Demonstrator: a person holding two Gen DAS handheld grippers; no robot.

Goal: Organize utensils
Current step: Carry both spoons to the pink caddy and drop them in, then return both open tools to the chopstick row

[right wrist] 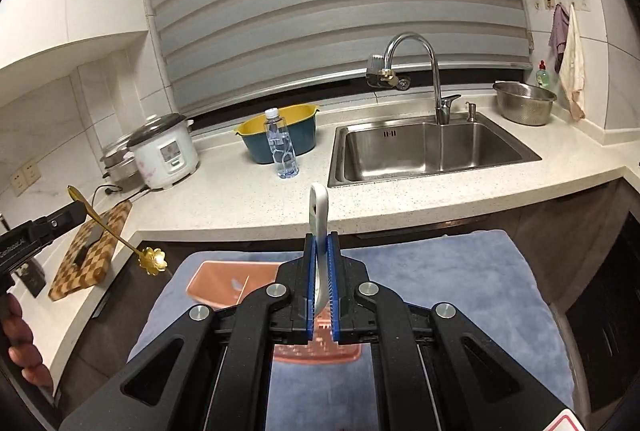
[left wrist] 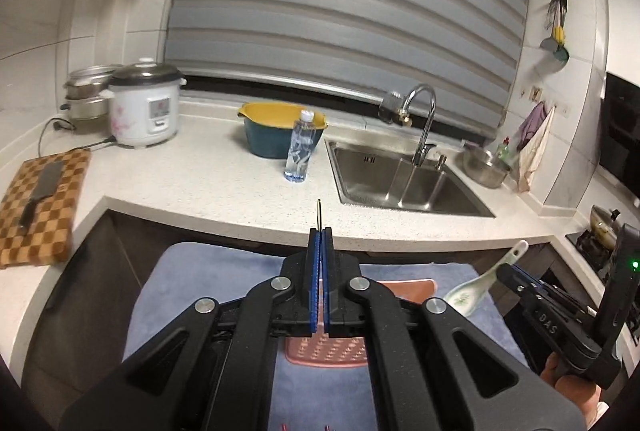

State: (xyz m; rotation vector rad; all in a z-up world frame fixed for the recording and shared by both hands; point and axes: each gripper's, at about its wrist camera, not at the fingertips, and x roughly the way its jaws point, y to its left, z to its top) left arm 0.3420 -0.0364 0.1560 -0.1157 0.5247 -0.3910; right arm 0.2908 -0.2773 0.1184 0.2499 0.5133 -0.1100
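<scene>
My left gripper (left wrist: 320, 231) is shut on a thin gold spoon (left wrist: 319, 213), seen edge-on past the fingertips. The right wrist view shows that gold spoon (right wrist: 120, 237) whole, its flower-shaped bowl hanging down, held by my left gripper (right wrist: 82, 209) at far left. My right gripper (right wrist: 320, 237) is shut on a white ceramic spoon (right wrist: 319, 209), handle pointing up. The left wrist view shows the ceramic spoon (left wrist: 476, 287) with a green pattern, held by my right gripper (left wrist: 506, 271). Both are held above a pink perforated tray (right wrist: 224, 281) on a blue towel (right wrist: 460, 271).
White counter (left wrist: 208, 183) beyond the towel holds a water bottle (left wrist: 299, 147), a yellow-and-teal basin (left wrist: 276, 131), a rice cooker (left wrist: 144, 103) and a checkered cutting board with a cleaver (left wrist: 40, 199). Steel sink (left wrist: 400, 183) with faucet is right, a colander (right wrist: 524, 103) beside it.
</scene>
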